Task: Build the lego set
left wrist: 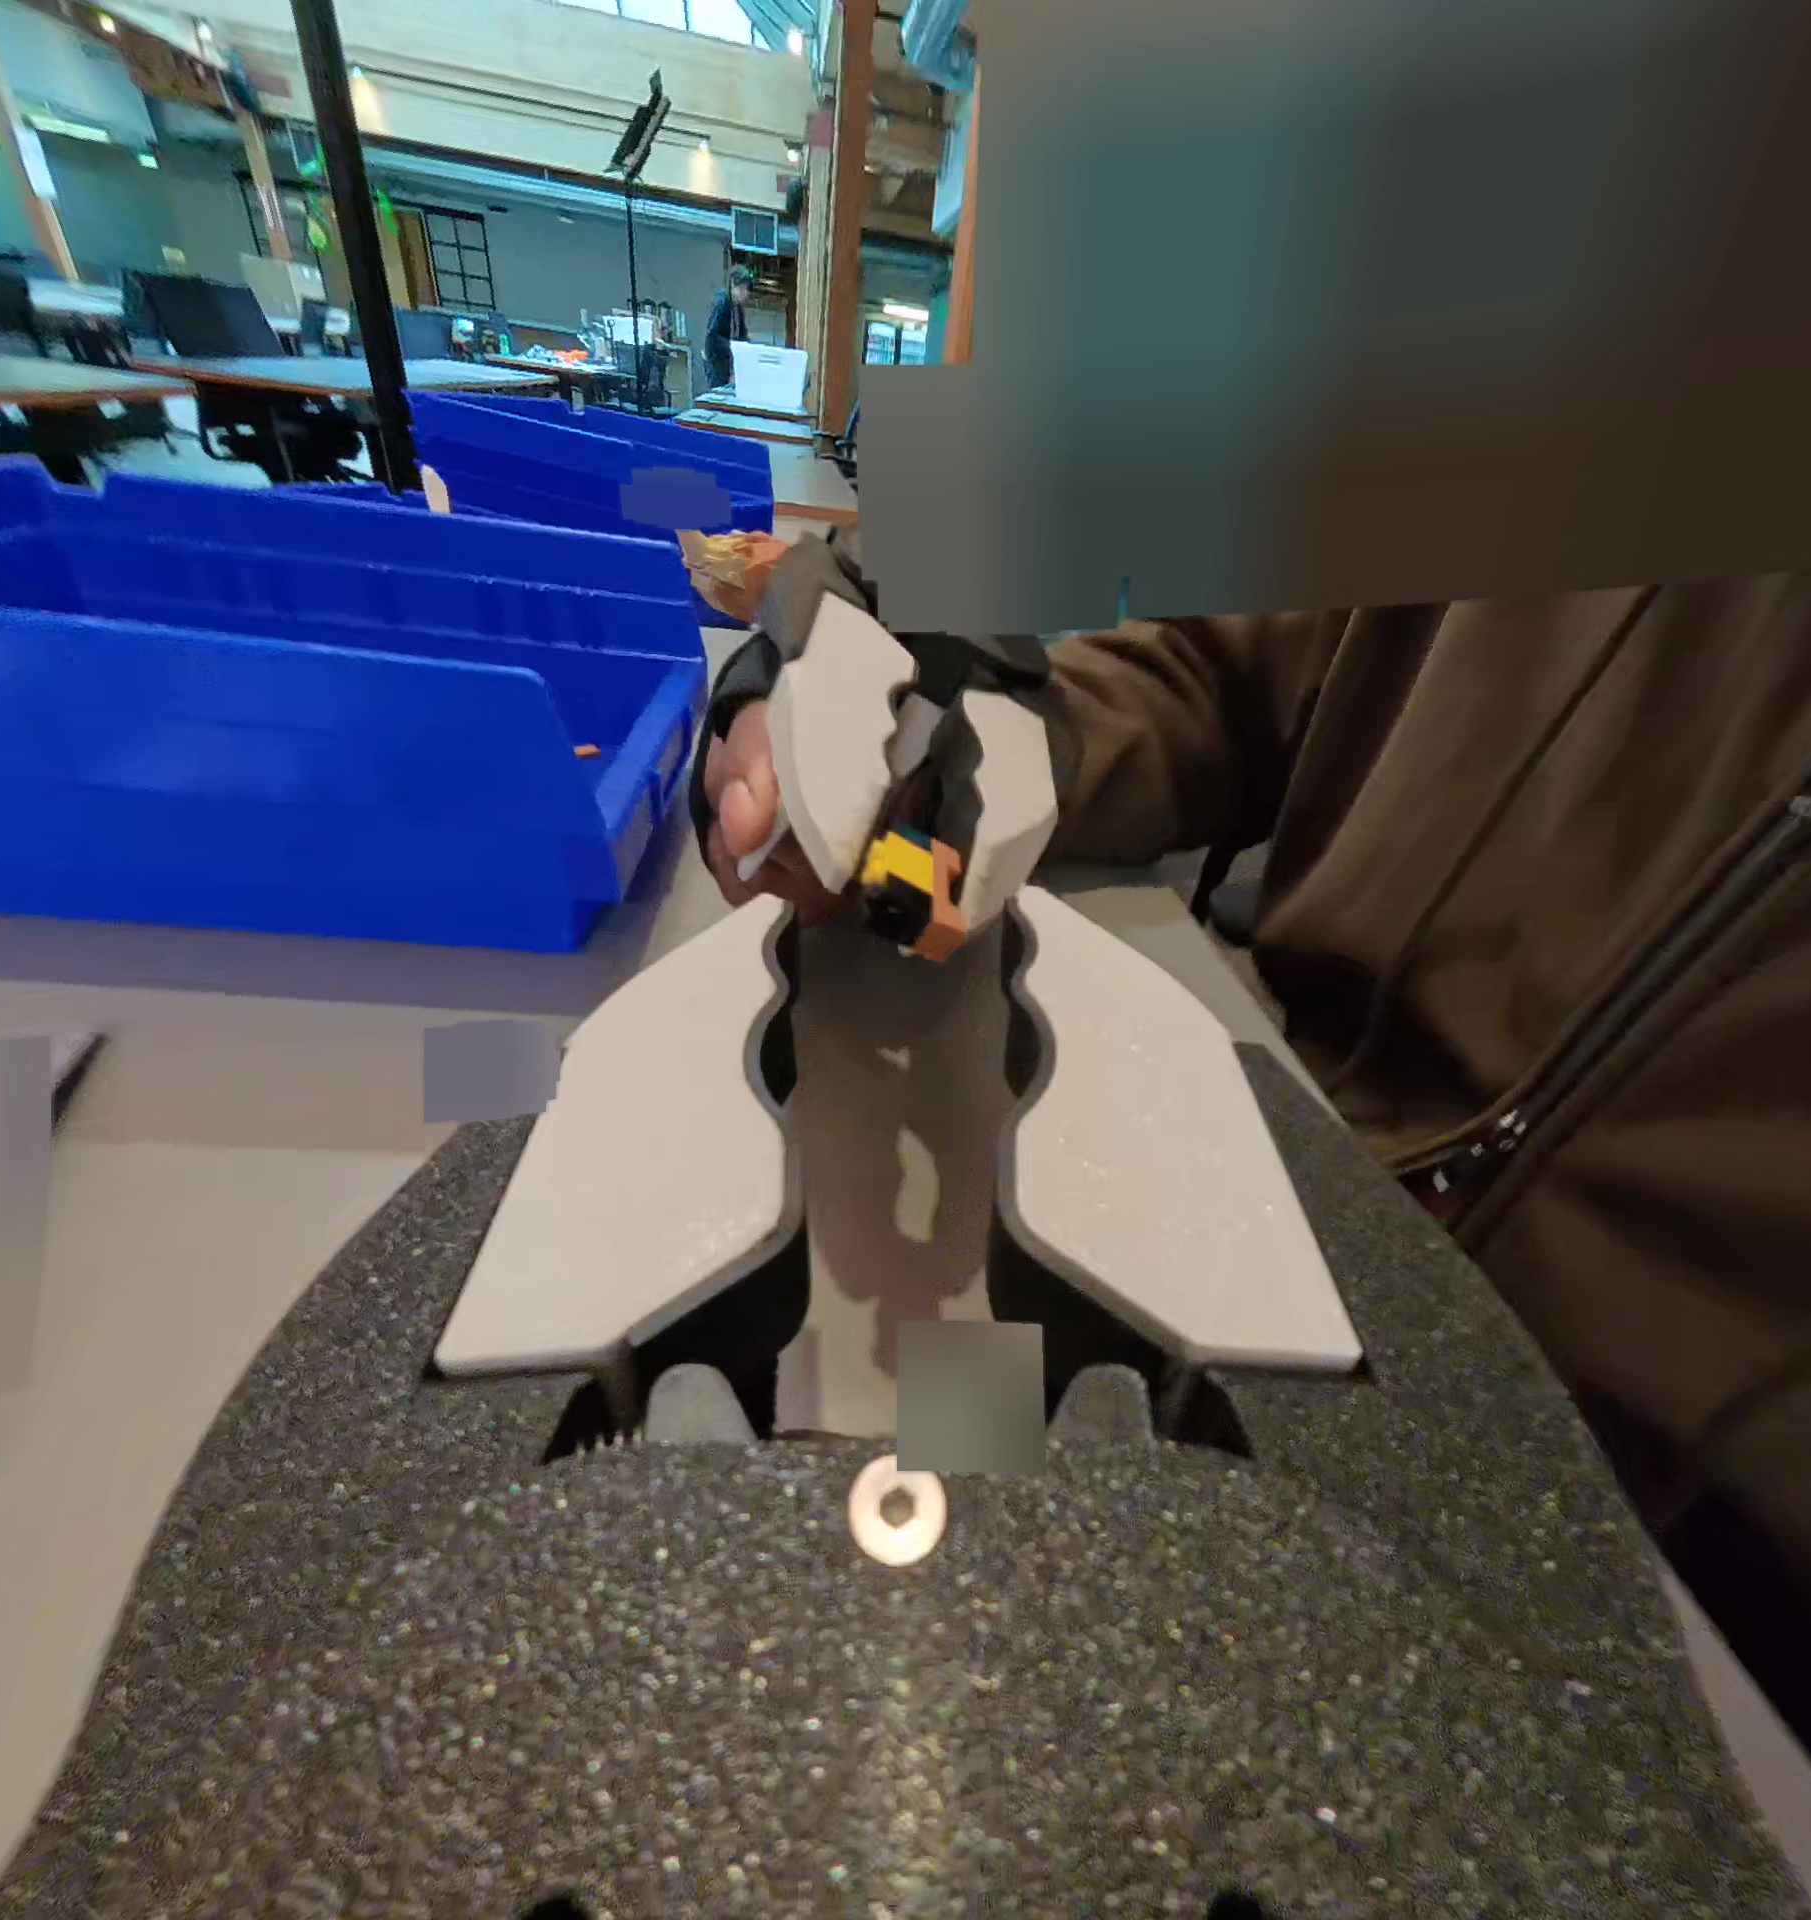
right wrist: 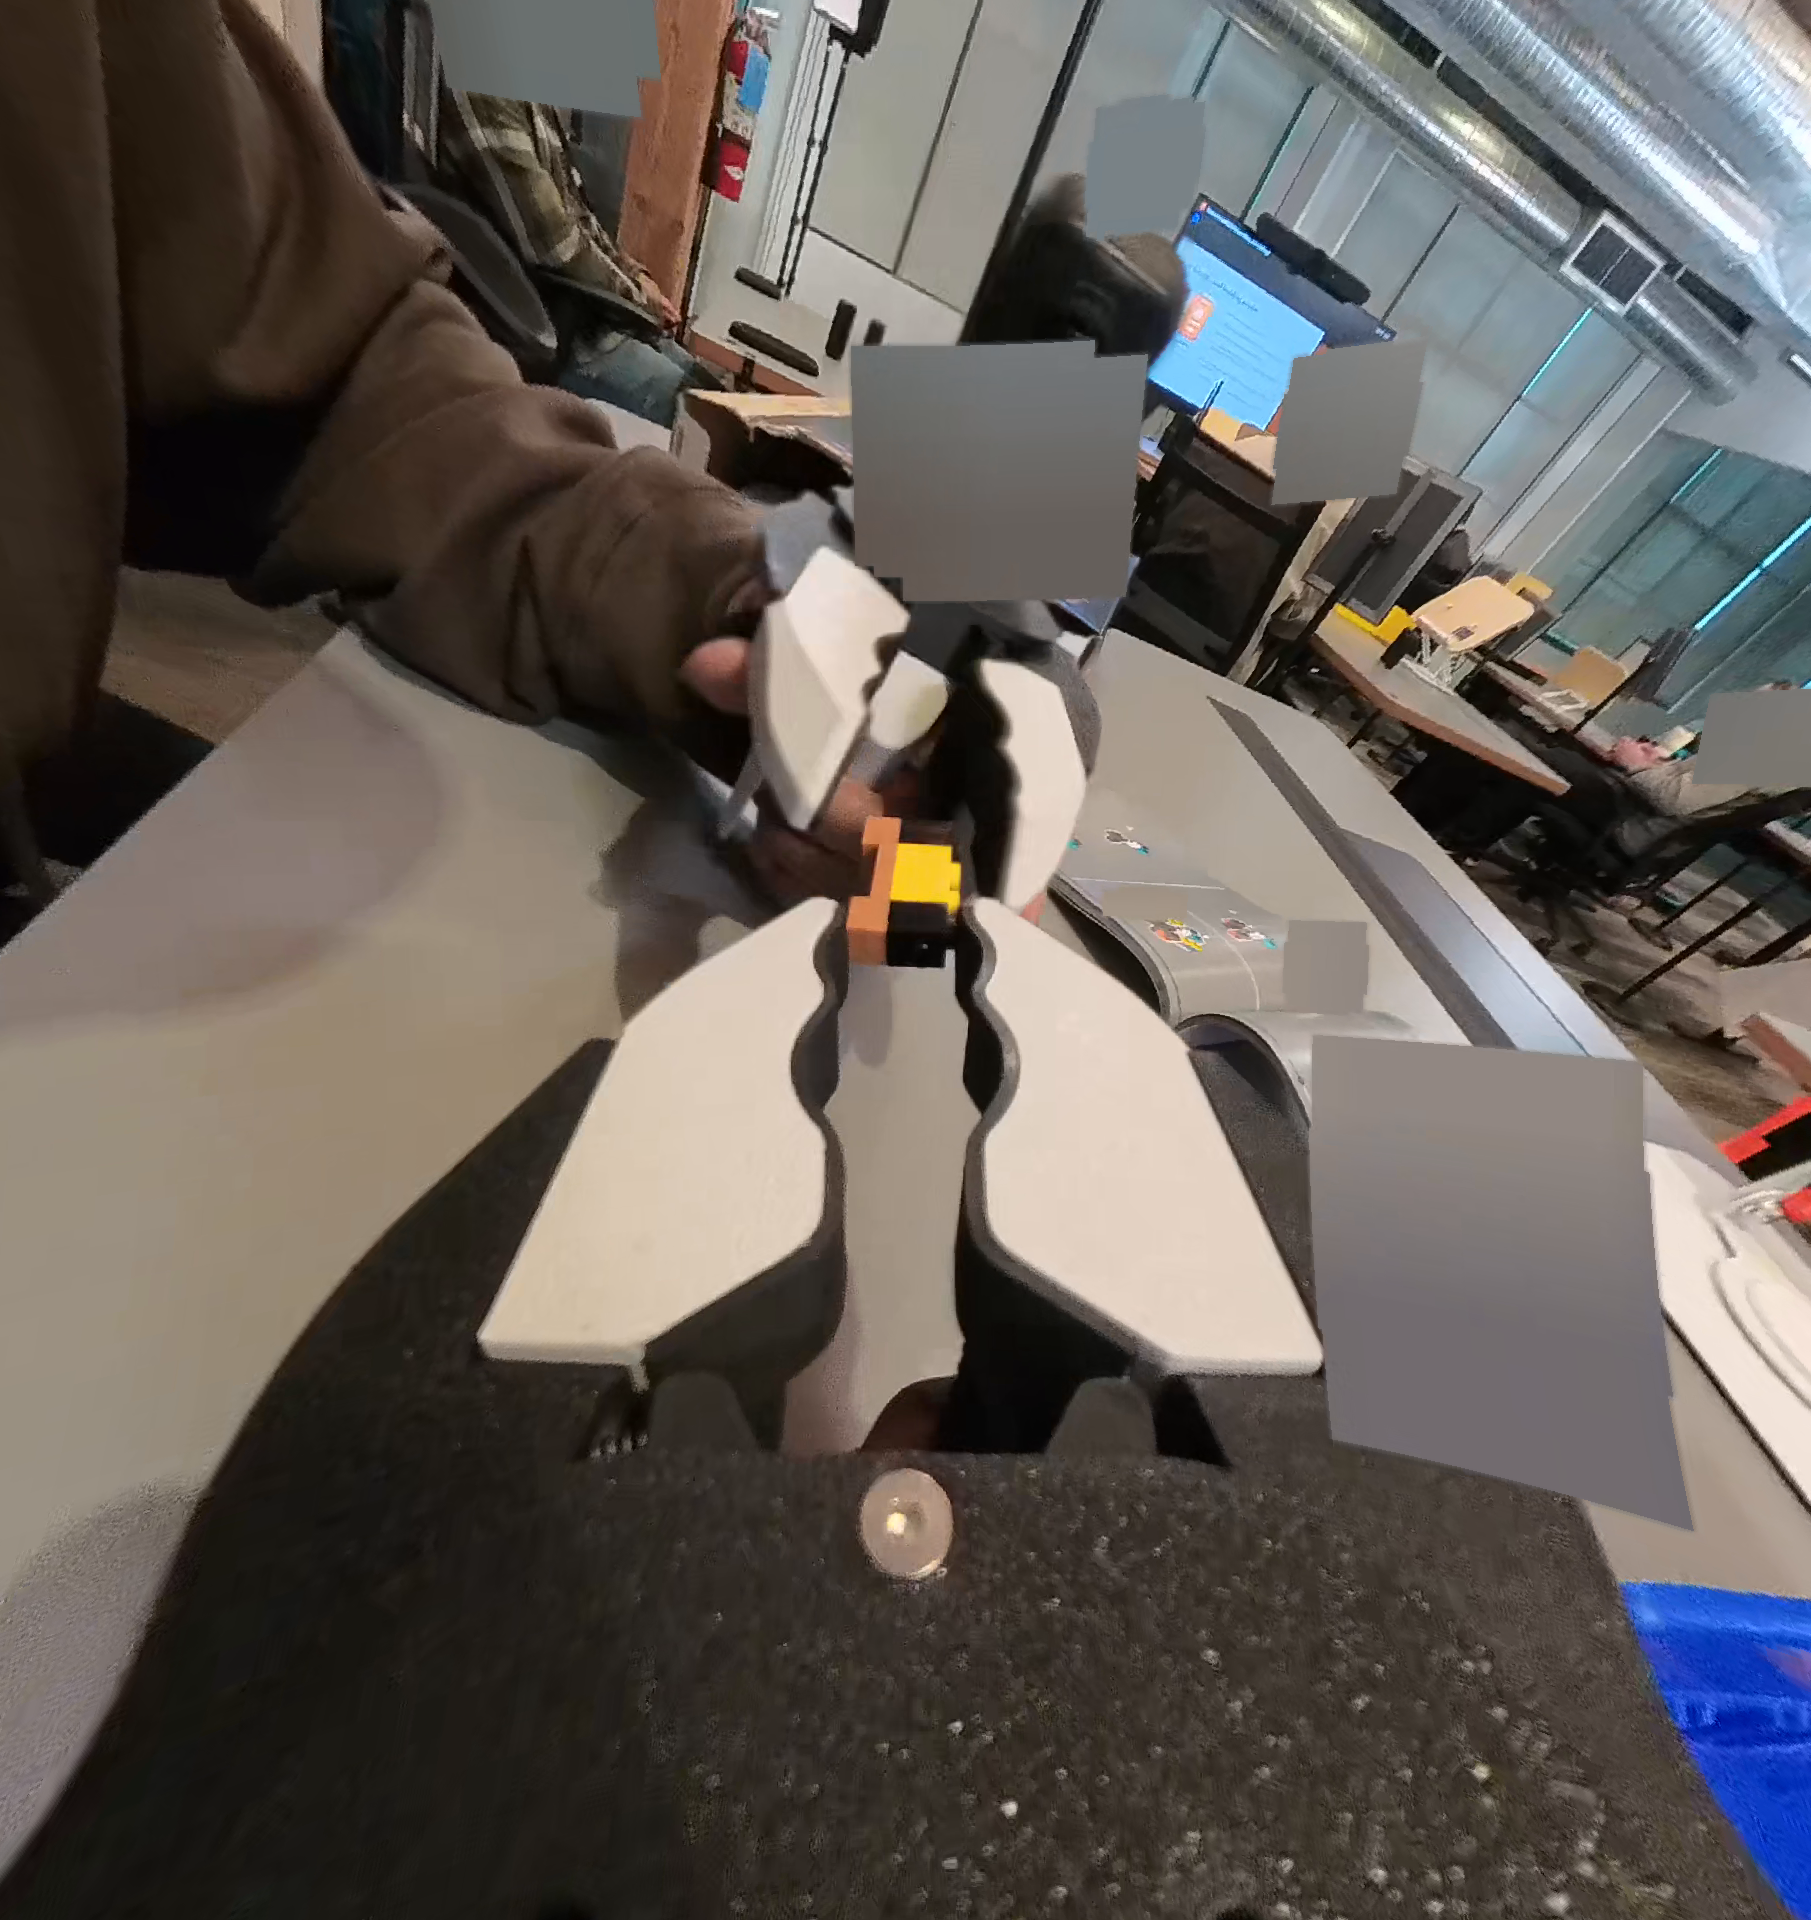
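Bins: blue bins (left wrist: 288, 727) stand at the left on the grey table (left wrist: 205, 1195).
Booklet: open booklet (right wrist: 1171, 935) lies right of the grippers.
Lego: small orange, yellow and black lego assembly (left wrist: 906, 883) sits above the table, its long axis unclear.
Left gripper (left wrist: 896, 940): fingers spread, its tips flanking the assembly.
Right gripper (right wrist: 901, 925): pinching the assembly.

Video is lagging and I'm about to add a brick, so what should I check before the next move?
1. Right claw shut on the brick stack: ok.
2. Left claw open and holding nothing: ok.
3. Stack held up off the table: ok.
4. Booklet clear of both claws: ok.
5. Next brick located: cannot tell; the blue bins barely show their contents.
6. Stack's bricks fully pressed together: cannot tell.
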Demonstrator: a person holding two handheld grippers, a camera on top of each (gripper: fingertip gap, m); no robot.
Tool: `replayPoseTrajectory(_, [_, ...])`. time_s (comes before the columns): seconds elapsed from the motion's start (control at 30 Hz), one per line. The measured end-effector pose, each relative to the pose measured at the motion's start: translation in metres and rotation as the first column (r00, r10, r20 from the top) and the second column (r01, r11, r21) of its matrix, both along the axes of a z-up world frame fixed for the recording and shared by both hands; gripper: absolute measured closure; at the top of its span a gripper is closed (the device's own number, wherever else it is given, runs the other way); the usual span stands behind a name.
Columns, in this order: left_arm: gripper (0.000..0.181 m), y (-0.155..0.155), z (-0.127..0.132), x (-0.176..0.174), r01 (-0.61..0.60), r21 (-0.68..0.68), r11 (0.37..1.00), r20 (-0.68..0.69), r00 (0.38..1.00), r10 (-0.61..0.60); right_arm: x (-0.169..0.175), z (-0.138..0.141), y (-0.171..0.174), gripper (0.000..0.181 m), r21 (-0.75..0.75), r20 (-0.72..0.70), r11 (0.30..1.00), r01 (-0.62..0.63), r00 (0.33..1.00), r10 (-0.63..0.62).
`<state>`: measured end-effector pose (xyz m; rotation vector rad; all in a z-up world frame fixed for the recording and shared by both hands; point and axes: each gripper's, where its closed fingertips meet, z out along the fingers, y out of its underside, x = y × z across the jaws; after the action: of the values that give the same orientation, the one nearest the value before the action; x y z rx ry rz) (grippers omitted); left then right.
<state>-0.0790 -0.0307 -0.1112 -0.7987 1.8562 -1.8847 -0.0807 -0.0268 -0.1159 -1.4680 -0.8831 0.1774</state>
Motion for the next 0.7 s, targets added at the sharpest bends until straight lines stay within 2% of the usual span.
replayPoseTrajectory(0.13, [0.145,-0.004,-0.004,0.0,0.029,-0.057,0.998,-0.088,0.996,-0.034,-0.005,-0.009,0.0,0.162,0.029,0.099,1.0,-0.003,0.995,0.0])
replayPoseTrajectory(0.27, [0.151,-0.011,-0.015,-0.001,0.058,-0.017,0.998,-0.155,0.986,-0.06,-0.008,-0.016,-0.001,0.162,0.05,0.165,0.999,-0.008,0.986,-0.001])
replayPoseTrajectory(0.33, [0.158,-0.011,-0.019,0.0,0.041,0.016,0.999,-0.166,0.985,-0.038,-0.01,-0.019,-0.001,0.162,0.046,0.171,0.999,-0.019,0.985,0.011])
replayPoseTrajectory(0.47, [0.16,-0.008,-0.024,0.0,0.044,0.057,0.997,-0.178,0.983,-0.033,-0.011,-0.023,0.0,0.162,0.039,0.18,0.999,-0.013,0.984,0.005])
replayPoseTrajectory(0.53, [0.173,-0.005,-0.026,0.003,0.021,0.08,0.997,-0.174,0.985,-0.007,-0.013,-0.023,0.0,0.162,0.039,0.166,0.999,-0.017,0.986,0.01])
replayPoseTrajectory(0.7, [0.173,-0.003,-0.025,0.003,0.019,0.06,0.998,-0.178,0.984,-0.008,-0.013,-0.022,0.002,0.162,0.046,0.139,0.999,-0.005,0.99,-0.001])
